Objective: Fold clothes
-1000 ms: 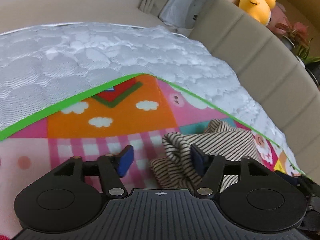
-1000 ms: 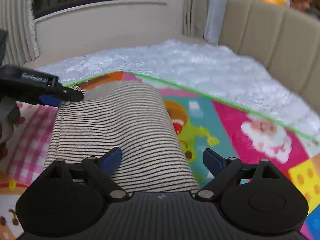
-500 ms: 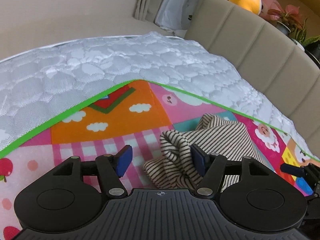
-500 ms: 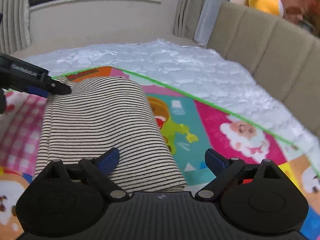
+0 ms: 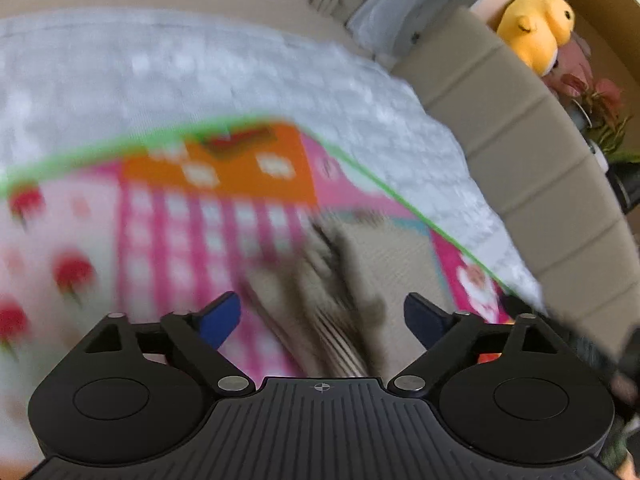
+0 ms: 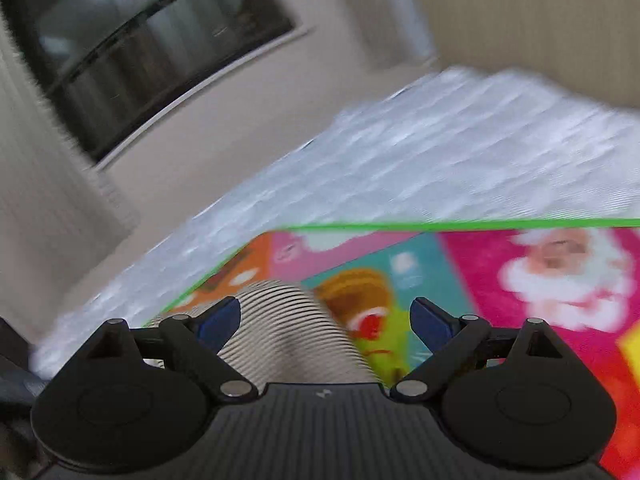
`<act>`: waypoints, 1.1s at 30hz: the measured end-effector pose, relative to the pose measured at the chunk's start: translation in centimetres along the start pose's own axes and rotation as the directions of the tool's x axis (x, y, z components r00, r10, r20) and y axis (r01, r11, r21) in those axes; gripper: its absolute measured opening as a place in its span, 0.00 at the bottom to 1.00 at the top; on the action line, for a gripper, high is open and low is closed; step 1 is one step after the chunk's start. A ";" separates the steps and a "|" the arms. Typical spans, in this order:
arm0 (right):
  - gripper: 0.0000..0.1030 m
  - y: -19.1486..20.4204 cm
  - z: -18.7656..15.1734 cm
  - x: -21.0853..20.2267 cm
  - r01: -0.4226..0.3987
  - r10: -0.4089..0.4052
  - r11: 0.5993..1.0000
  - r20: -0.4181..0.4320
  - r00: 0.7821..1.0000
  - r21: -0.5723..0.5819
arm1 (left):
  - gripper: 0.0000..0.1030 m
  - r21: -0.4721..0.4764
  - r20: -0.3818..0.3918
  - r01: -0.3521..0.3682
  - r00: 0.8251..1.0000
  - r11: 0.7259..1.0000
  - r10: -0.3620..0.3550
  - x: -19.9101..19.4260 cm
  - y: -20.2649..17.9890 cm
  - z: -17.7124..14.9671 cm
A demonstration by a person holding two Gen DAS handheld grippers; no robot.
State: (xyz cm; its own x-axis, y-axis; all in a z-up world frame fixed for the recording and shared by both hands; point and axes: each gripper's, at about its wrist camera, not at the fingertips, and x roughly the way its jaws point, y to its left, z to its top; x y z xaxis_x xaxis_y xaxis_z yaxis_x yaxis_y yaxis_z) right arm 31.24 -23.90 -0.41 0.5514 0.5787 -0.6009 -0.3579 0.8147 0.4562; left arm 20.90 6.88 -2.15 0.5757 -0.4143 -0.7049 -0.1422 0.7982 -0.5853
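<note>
Lying lengthwise away from both grippers: striped top (image 6: 288, 332) on mat (image 6: 520, 280) | left gripper (image 5: 322, 316) opening, gripping nothing | right gripper (image 6: 324, 318) spread wide, empty

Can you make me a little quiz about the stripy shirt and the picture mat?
1. True or false: the striped shirt lies on the colourful mat.
2. What colour is the mat's edge? A) green B) blue C) black
3. Fill in: the plush toy behind the headboard is ____.

Key:
1. True
2. A
3. Yellow
</note>
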 end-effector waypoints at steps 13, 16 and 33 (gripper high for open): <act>0.91 -2.5 -4.1 4.8 -0.117 0.112 0.993 -0.187 0.976 -0.016 | 0.93 0.086 -0.104 -0.042 0.993 0.995 0.051 6.5 -2.5 -2.9; 0.88 -1.7 -4.9 4.7 -0.111 0.110 0.994 -0.199 0.974 0.004 | 0.93 0.121 -0.091 -0.042 0.994 0.992 0.053 6.5 -2.8 -3.1; 0.92 1.4 -5.0 1.2 -0.047 0.042 0.998 -0.134 0.990 -0.032 | 0.96 0.125 -0.010 0.011 1.000 0.992 -0.009 3.1 0.4 0.0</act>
State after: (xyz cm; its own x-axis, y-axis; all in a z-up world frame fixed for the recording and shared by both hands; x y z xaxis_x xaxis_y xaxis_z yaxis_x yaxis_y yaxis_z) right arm 27.67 -21.90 -3.81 0.4298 0.6124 -0.6635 -0.4073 0.7873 0.4629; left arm 22.67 5.88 -4.58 0.5691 -0.4261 -0.7032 -0.0343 0.8422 -0.5380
